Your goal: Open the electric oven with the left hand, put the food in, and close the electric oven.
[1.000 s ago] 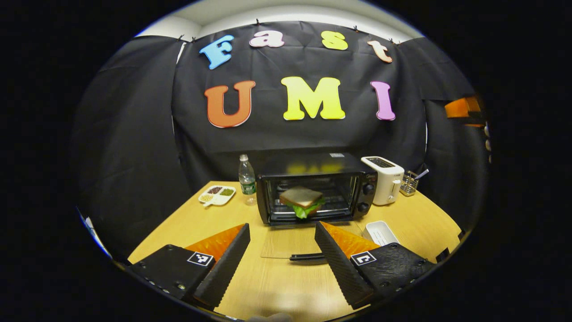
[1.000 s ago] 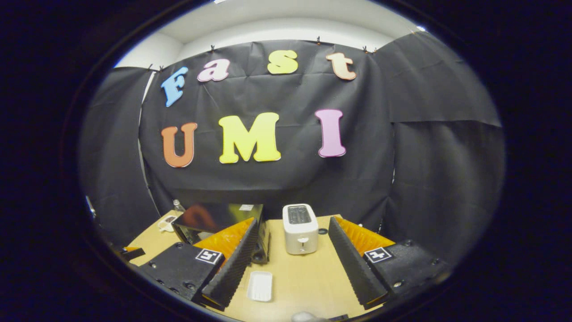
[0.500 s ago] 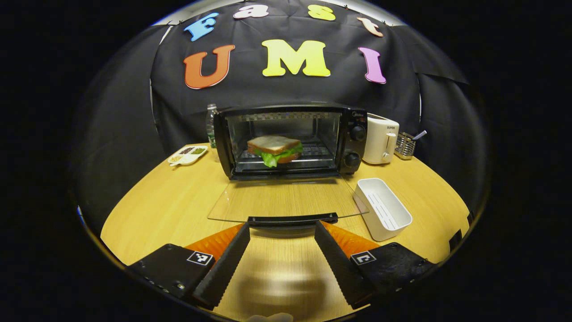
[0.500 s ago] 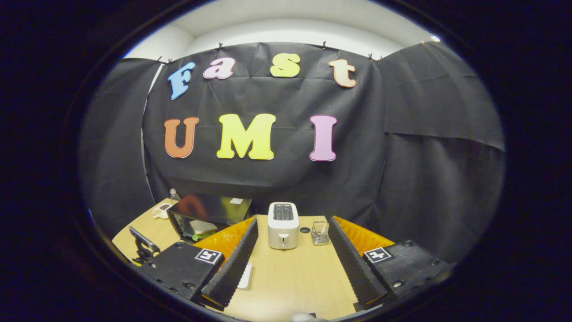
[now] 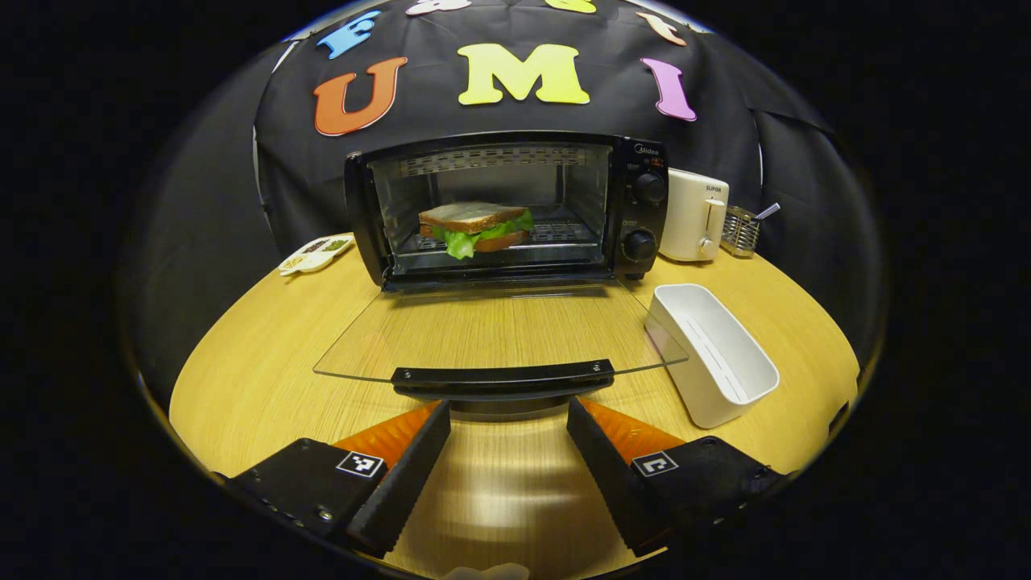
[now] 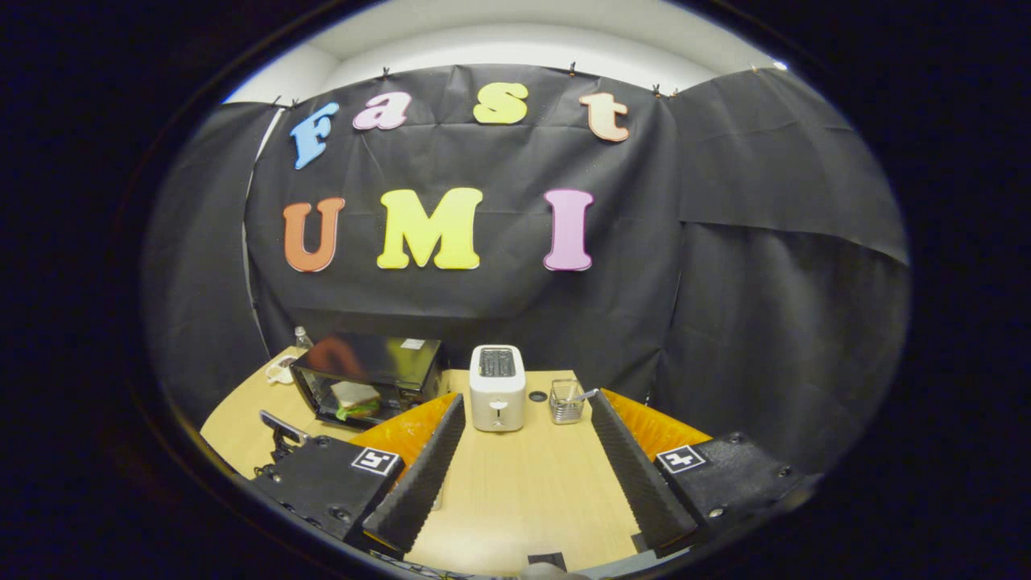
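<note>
The left claw (image 5: 506, 419) is spread wide and holds nothing, its 2 fingers just short of the black handle (image 5: 503, 376) of the oven's glass door (image 5: 499, 332), which lies folded down flat over the bench (image 5: 258, 362). Beyond it, the sandwich (image 5: 474, 227) sits on the rack inside the open electric oven (image 5: 503, 208). A white tray (image 5: 713, 354) lies right of the door, a toaster (image 5: 693, 215) behind it. The right claw (image 6: 522, 451) hangs wide and empty above the bench, facing the toaster.
</note>
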A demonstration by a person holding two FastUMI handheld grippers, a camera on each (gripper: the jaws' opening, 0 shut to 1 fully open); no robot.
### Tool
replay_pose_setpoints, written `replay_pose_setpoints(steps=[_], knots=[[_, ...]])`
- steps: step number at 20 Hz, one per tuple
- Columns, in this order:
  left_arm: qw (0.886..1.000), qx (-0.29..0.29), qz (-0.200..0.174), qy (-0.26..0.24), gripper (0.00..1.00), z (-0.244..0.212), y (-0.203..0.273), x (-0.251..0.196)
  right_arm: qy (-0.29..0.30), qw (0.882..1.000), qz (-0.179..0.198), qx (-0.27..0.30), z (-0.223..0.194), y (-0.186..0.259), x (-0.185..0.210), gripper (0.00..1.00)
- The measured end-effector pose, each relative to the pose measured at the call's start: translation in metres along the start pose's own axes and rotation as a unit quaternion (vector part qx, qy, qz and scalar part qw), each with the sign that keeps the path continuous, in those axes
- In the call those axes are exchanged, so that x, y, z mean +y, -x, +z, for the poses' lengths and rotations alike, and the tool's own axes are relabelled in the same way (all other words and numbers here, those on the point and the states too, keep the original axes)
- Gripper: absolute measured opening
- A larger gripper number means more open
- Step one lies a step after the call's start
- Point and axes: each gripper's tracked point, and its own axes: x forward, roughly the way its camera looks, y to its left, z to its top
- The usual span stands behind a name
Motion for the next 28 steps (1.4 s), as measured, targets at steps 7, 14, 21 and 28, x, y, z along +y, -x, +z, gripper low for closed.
replay_pose_setpoints(steps=[7,14,21,28], knots=[[1.0,0.006,-0.001,0.006,0.96,0.0,-0.003,-0.003,-0.004,1.0,0.01,0.008,0.001,-0.018,0.008,0.91],[1.0,-0.024,0.001,0.008,0.96,0.035,0.014,-0.002,-0.007,1.0,0.026,0.004,0.007,-0.03,0.018,1.0],[0.998,-0.06,0.004,0.008,0.96,0.086,0.022,0.006,-0.019,0.999,0.031,0.005,0.008,-0.041,0.02,1.0],[0.996,-0.089,0.009,-0.003,0.96,0.138,0.015,0.012,-0.033,0.999,0.034,0.005,0.01,-0.051,0.023,1.0]])
